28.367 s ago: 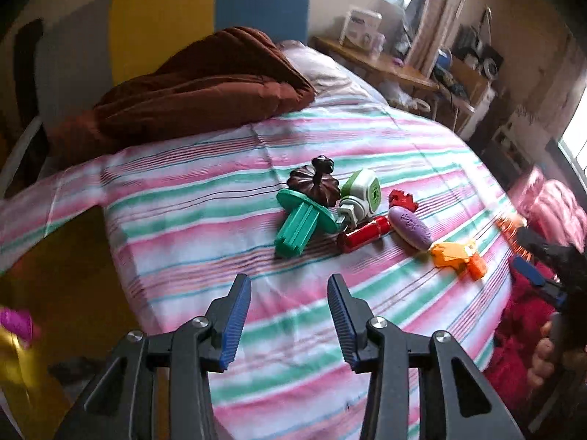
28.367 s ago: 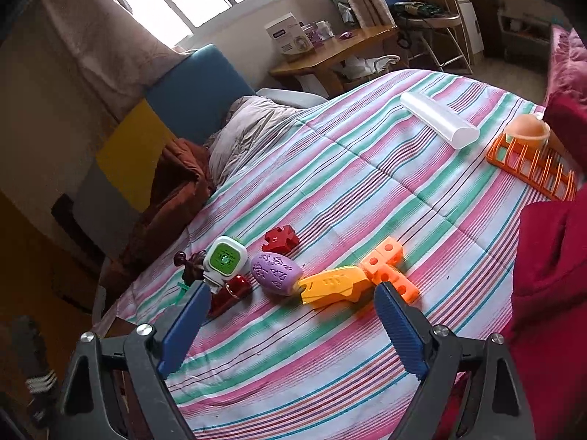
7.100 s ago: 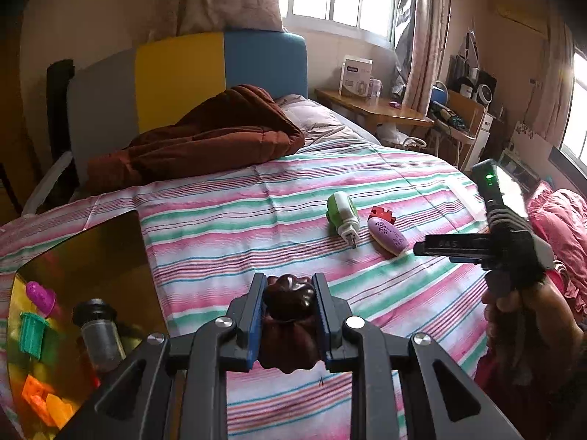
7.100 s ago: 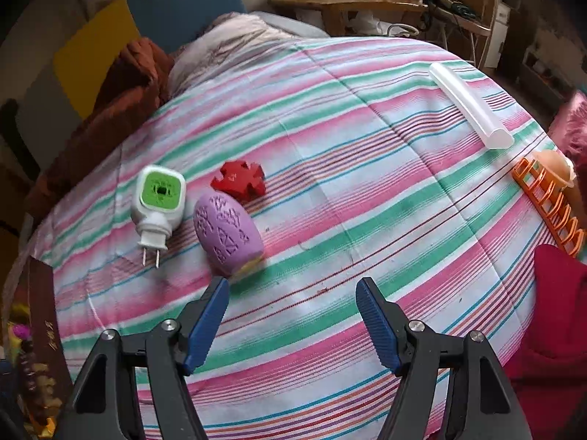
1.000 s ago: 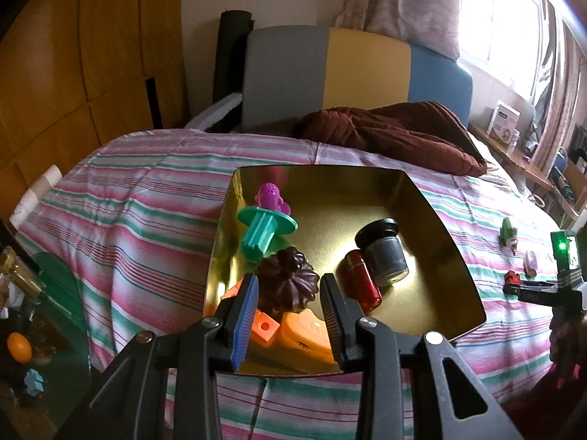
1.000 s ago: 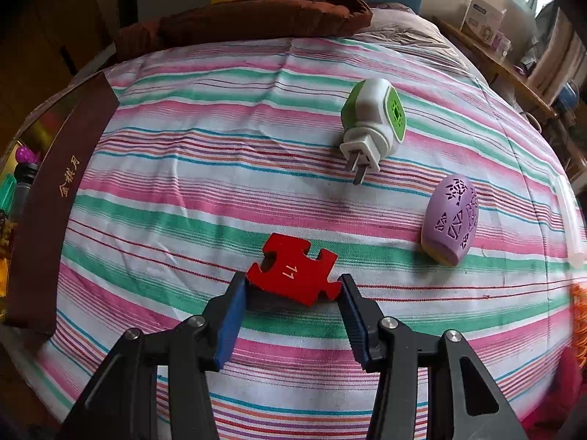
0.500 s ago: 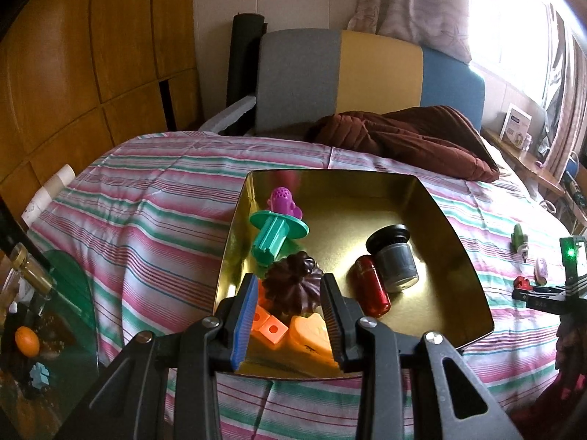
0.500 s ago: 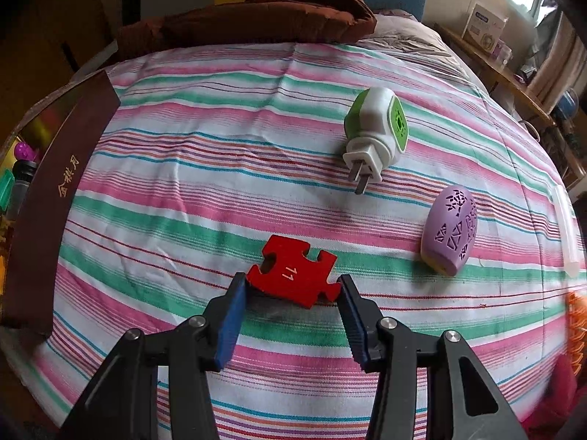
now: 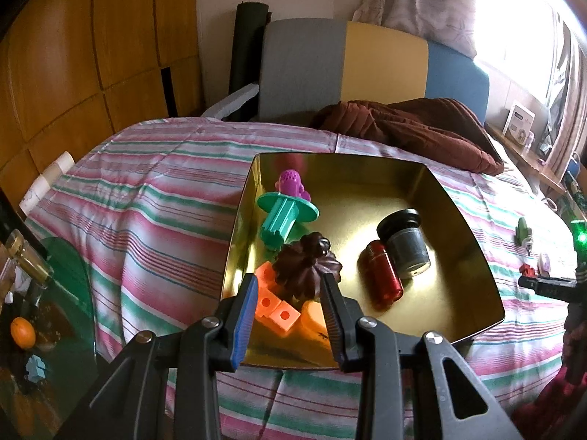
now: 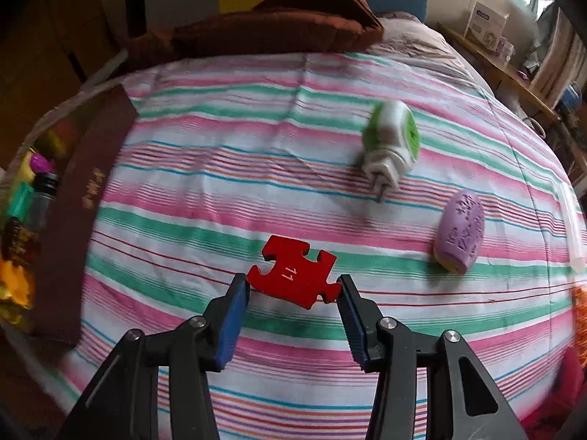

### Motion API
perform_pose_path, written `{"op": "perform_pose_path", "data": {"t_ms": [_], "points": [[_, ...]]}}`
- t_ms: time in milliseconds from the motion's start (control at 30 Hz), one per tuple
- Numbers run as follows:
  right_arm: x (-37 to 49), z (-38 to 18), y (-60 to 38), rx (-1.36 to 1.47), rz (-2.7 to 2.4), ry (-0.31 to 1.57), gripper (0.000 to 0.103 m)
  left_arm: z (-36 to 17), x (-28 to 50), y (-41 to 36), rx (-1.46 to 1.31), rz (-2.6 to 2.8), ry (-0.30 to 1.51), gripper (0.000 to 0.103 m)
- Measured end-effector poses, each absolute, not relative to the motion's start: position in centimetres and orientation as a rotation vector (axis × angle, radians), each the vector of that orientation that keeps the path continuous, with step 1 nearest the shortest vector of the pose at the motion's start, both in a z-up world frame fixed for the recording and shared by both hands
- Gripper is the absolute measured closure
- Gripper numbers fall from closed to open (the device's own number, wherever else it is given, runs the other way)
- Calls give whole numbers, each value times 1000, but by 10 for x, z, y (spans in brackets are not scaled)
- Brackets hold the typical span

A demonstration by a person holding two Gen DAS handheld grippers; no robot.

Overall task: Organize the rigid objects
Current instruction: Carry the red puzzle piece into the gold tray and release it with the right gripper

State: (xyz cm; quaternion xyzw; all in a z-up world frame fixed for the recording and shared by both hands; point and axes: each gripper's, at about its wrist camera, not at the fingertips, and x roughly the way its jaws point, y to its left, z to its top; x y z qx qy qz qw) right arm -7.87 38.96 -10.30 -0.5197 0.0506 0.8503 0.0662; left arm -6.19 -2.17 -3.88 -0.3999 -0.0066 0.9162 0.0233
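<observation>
My left gripper [image 9: 288,306] still clamps the brown fluted mould [image 9: 306,269] over the gold tray's [image 9: 473,227] near-left corner; my right gripper [image 10: 293,295] now lifts the red jigsaw piece [image 10: 293,275].

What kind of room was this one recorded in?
Most likely a bedroom: a bed with a striped sheet, a padded headboard, a rumpled brown quilt, and a curtained window.
</observation>
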Motion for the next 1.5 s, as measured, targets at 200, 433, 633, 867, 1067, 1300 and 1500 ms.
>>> {"op": "perform_pose_path", "data": {"t_ms": [200,433,633,867,1067,1300,1500], "points": [[-83,-67,346,-1478,2703,120,54,-41,-63,-28,-1241,2845,-16,69],[-101,-21,265,-1404,2951,74,54,-46,-63,-44,-1266,2844,-78,69],[-112,-9,182,-1441,3138,19,54,-48,-58,-68,-1268,2876,-160,69],[-134,-24,116,-1501,3195,-87,54,-53,-61,-82,-1285,2890,-200,69],[-170,-63,87,-1633,3092,-253,54,-58,-63,-81,-1295,2872,-196,69],[-196,-93,81,-1761,3010,-264,40,-64,-67,-79,-1314,2857,-191,69],[-190,-83,92,-1706,3044,-166,33,-63,-67,-78,-1308,2862,-184,69]]}}
